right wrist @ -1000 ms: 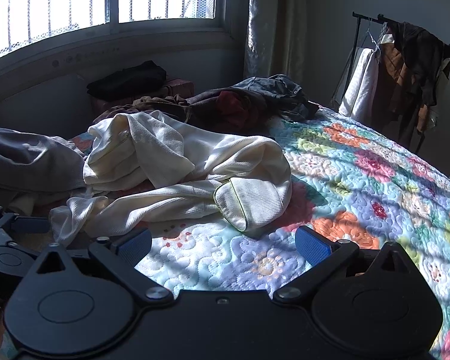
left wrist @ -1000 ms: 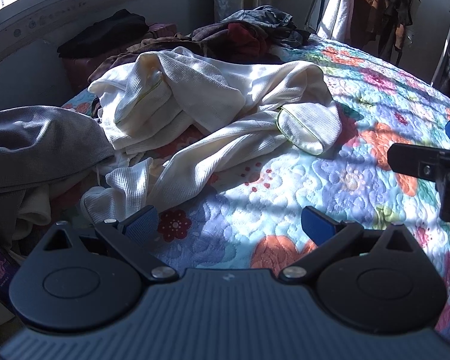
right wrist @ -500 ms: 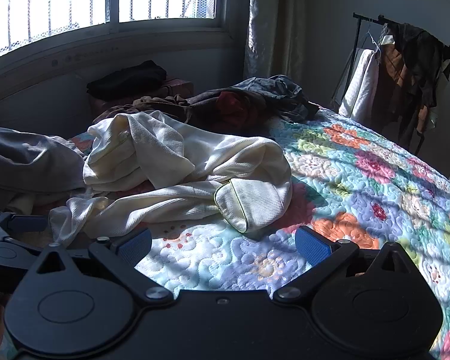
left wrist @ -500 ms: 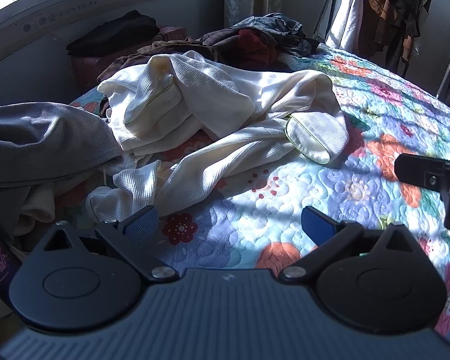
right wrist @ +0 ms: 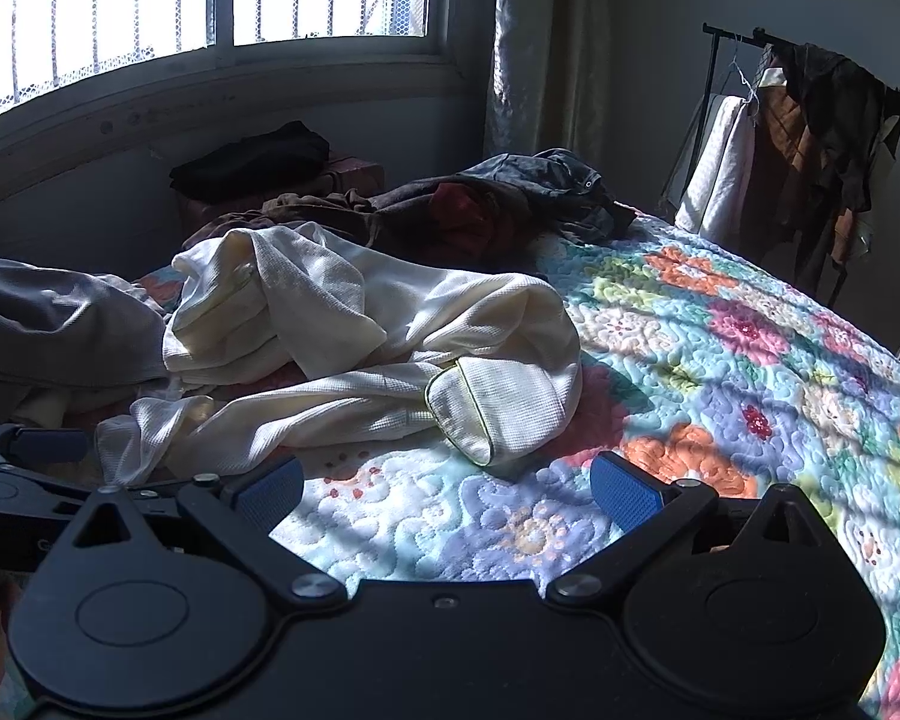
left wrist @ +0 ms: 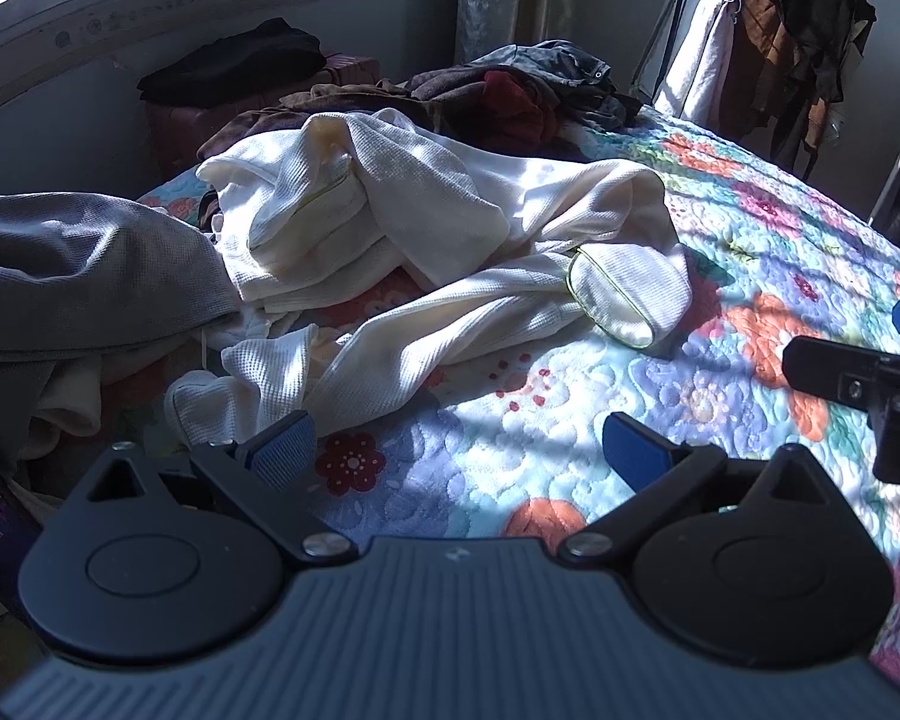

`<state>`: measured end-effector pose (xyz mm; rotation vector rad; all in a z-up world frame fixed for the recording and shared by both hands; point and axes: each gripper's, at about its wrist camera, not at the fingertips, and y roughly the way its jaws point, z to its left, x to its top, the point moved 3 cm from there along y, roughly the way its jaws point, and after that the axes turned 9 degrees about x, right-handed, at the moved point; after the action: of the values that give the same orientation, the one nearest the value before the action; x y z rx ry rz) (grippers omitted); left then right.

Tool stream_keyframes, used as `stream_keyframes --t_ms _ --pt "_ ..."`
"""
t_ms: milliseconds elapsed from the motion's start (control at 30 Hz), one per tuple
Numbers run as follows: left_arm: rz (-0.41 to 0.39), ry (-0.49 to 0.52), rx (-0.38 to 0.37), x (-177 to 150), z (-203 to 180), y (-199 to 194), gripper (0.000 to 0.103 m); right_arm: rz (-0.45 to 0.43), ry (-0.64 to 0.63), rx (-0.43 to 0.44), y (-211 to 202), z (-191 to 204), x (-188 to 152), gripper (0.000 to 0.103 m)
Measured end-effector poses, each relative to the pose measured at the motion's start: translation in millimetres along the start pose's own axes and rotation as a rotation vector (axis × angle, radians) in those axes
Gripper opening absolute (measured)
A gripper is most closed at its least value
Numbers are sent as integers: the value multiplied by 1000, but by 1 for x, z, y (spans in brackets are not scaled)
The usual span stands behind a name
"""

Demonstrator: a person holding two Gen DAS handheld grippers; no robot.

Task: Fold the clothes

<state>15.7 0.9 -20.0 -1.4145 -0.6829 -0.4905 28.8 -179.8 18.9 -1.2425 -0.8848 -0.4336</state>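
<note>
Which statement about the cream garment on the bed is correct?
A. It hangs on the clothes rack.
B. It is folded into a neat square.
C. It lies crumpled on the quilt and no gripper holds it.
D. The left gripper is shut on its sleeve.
C: the cream garment lies rumpled on the floral quilt, and both the left gripper and the right gripper are open and empty.

Barred window (right wrist: 210,0), curtain (right wrist: 528,48), floral quilt (right wrist: 750,360)

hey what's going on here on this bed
A person holds a tool in each hand above a floral quilt, about to fold laundry. The left tool and right tool are both open and empty. A crumpled cream garment lies just ahead, untouched, with a grey garment beside it.
</note>
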Motion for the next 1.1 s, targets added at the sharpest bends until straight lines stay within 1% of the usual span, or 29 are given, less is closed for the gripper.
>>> stream_keyframes --t_ms 167,467,600,667,733,867,933,1000,1067,1100 --pt "12 11 10 -2 -1 4 103 1 1 -3 0 -2 0 103" --pt "28 -2 -12 -2 1 5 103 12 -1 -9 3 -4 -1 103" --pt "48 -16 -22 -3 4 11 103 16 5 -11 5 -6 -1 103" --pt "41 -21 -19 2 9 15 103 19 4 -12 7 -7 -1 103" --pt "32 -26 -15 8 15 18 103 3 -4 14 8 -9 2 103" --pt "13 -36 -6 20 27 26 101 -91 -11 56 11 -18 20 103" --pt "4 -41 -2 26 33 29 101 -104 16 80 19 -25 26 103" --pt "11 -91 -10 33 45 42 101 -100 45 107 36 -32 29 103" --pt "41 -134 -2 38 54 61 100 -95 67 128 51 -39 30 103" --pt "47 -134 -2 41 56 71 95 -92 73 138 62 -42 31 103"
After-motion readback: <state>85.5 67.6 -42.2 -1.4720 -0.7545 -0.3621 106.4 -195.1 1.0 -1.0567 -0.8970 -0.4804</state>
